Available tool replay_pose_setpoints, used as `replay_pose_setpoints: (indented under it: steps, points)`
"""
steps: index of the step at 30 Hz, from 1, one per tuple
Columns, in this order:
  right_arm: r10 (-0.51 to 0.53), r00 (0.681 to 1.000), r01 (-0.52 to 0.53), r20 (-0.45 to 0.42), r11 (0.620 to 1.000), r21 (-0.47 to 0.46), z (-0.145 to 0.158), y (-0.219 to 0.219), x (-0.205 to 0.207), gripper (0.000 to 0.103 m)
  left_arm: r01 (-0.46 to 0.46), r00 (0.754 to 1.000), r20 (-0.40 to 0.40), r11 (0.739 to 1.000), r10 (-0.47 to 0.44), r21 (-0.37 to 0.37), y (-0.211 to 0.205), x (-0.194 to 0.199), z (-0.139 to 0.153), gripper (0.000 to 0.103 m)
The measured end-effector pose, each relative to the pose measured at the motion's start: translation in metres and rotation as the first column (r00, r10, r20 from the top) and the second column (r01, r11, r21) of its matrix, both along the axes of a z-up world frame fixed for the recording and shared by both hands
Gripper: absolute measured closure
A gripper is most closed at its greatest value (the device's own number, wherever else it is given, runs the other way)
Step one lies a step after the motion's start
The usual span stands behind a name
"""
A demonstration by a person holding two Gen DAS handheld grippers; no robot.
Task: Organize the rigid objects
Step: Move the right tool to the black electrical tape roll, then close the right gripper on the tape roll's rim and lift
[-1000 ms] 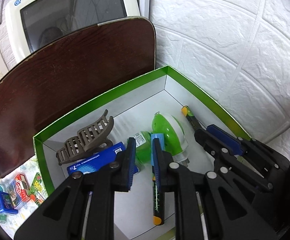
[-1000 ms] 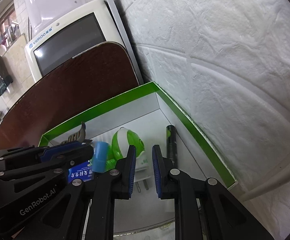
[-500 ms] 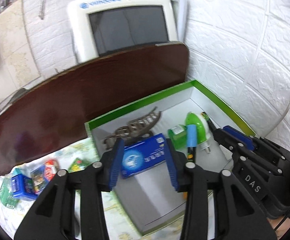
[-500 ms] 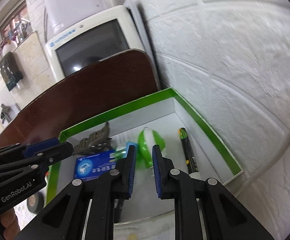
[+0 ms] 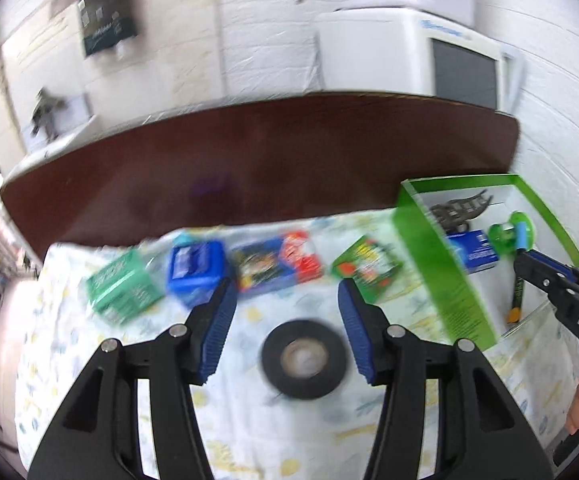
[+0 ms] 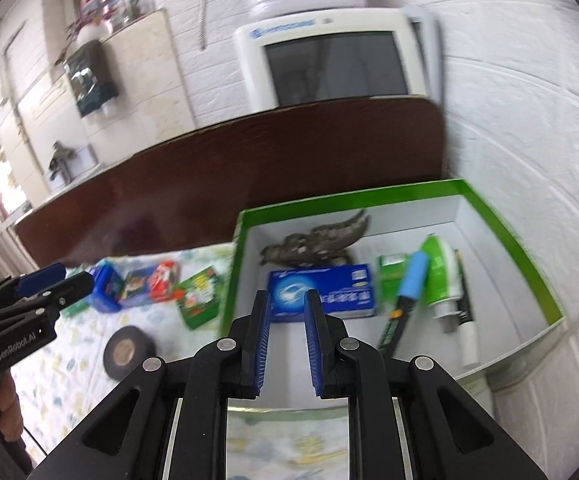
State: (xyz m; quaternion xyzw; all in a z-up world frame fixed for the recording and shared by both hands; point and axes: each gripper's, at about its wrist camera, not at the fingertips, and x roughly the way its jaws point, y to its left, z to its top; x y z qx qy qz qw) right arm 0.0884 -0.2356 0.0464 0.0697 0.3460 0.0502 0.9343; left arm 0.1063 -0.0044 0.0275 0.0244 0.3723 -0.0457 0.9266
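Two hand-held grippers are in view over a surface (image 5: 101, 380) covered by a pale patterned cloth. At far left of the left wrist view lies a green packet (image 5: 123, 286), next to it a blue box (image 5: 197, 270), then a dark picture box with a red end (image 5: 275, 266), then a small green packet (image 5: 367, 266); all four are blurred and sit in a row near the dark brown board (image 5: 257, 160) that stands behind the cloth. The left hand-held gripper (image 5: 285, 312) hangs above a roll of black tape (image 5: 304, 358) that lies flat on the cloth. Its jaws have just been opening and now stand well apart, holding nothing; the tape shows between them but is not touched.

Right of the row stands a green-rimmed box (image 6: 501, 232) with a white inside, close to the white brick wall. It contains, left to right, a grey-brown hair claw (image 6: 317, 240) at the back, a blue carton (image 6: 323, 292) in front of it, a small green item (image 6: 389, 276), a pen with a blue cap (image 6: 409, 284) lying slantwise, a green and white plug-in device (image 6: 439, 276) and a dark marker (image 6: 463, 300) along its right flank.

The right hand-held gripper (image 6: 286, 340) hovers over the near edge of this box. Its jaws stand at their narrowest, with only a slim gap, and grip nothing. A white monitor (image 6: 337, 60) stands behind the board.
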Motion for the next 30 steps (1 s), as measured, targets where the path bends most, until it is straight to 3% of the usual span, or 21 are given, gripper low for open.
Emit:
replay_pose_setpoints:
  steps: [5, 12, 20, 22, 26, 30]
  points:
    - [0.114, 0.991, -0.112, -0.072, 0.993, 0.031, -0.016, 0.046, 0.006, 0.085, 0.004, 0.996, -0.087, 0.998, -0.010, -0.069, 0.033, -0.009, -0.027, 0.054]
    - [0.244, 0.955, -0.232, -0.171, 0.969, 0.091, -0.045, 0.109, 0.018, 0.085, 0.058, 0.991, -0.112, 0.994, -0.068, -0.097, 0.040, -0.013, -0.056, 0.054]
    - [0.232, 0.935, -0.204, -0.268, 0.971, 0.128, -0.073, 0.135, 0.042, 0.085, 0.083, 0.981, -0.157, 0.978, -0.114, -0.193, 0.046, 0.007, -0.077, 0.058]
    - [0.236, 0.927, -0.201, -0.293, 0.969, 0.144, -0.079, 0.140, 0.048, 0.084, 0.093, 0.977, -0.168, 0.973, -0.130, -0.213, 0.046, 0.012, -0.080, 0.068]
    - [0.206, 0.928, -0.161, -0.309, 0.973, 0.166, -0.088, 0.138, 0.054, 0.073, 0.105, 0.969, -0.186, 0.955, -0.161, -0.278, 0.049, 0.020, -0.087, 0.072]
    - [0.212, 0.925, -0.154, -0.315, 0.968, 0.199, -0.090, 0.134, 0.056, 0.071, 0.119, 0.966, -0.186, 0.948, -0.179, -0.295, 0.049, 0.019, -0.088, 0.074]
